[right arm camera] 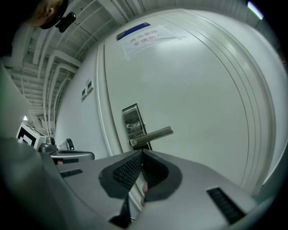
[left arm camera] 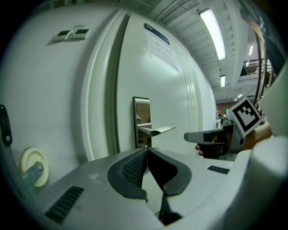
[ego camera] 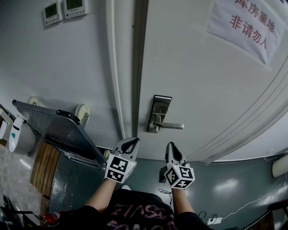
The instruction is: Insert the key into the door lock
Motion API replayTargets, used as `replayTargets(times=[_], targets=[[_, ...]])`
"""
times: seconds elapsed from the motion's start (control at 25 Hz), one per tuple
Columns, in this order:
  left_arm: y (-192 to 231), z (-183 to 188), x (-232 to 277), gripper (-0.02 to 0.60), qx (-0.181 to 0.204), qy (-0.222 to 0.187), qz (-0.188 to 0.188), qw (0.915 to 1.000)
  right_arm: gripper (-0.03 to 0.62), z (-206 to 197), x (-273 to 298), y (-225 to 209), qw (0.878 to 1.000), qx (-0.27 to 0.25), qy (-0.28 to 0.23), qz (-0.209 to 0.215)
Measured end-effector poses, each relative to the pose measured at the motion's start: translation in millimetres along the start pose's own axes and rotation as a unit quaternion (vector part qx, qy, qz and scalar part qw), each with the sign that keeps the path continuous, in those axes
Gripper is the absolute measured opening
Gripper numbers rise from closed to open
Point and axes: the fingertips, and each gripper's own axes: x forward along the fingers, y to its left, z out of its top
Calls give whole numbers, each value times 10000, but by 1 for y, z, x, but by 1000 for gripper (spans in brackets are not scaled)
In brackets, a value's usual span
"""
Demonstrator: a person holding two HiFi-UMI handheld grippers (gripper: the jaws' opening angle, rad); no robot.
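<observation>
A steel lock plate (ego camera: pixel 160 110) with a lever handle (ego camera: pixel 172 126) sits on the white door (ego camera: pixel 202 81), just right of the door frame. My left gripper (ego camera: pixel 132 143) hangs below and left of the plate, short of the door. Its jaws are shut, and a tiny metal tip, the key (left arm camera: pixel 144 146), shows between the pads. My right gripper (ego camera: pixel 172 149) is below the handle, shut, nothing visible in it. The left gripper view has the lock plate (left arm camera: pixel 141 117) straight ahead of its gripper (left arm camera: pixel 145 149). In the right gripper view the handle (right arm camera: pixel 153 134) lies just beyond that gripper (right arm camera: pixel 141 153).
A metal platform trolley (ego camera: pixel 58 130) leans tilted against the wall left of the door, its wheel (ego camera: pixel 82 112) near the frame. Two wall thermostats (ego camera: pixel 63 10) hang above. A paper sign (ego camera: pixel 245 24) is on the door. Cables and a power strip (ego camera: pixel 211 220) lie on the floor.
</observation>
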Motion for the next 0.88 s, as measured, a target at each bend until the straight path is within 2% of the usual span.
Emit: replayTargets(times=[0.88], targets=[[-7,3,-31,14,-70,-16,444,9990,63,-1,-21,17,9993,-170,-61,315]])
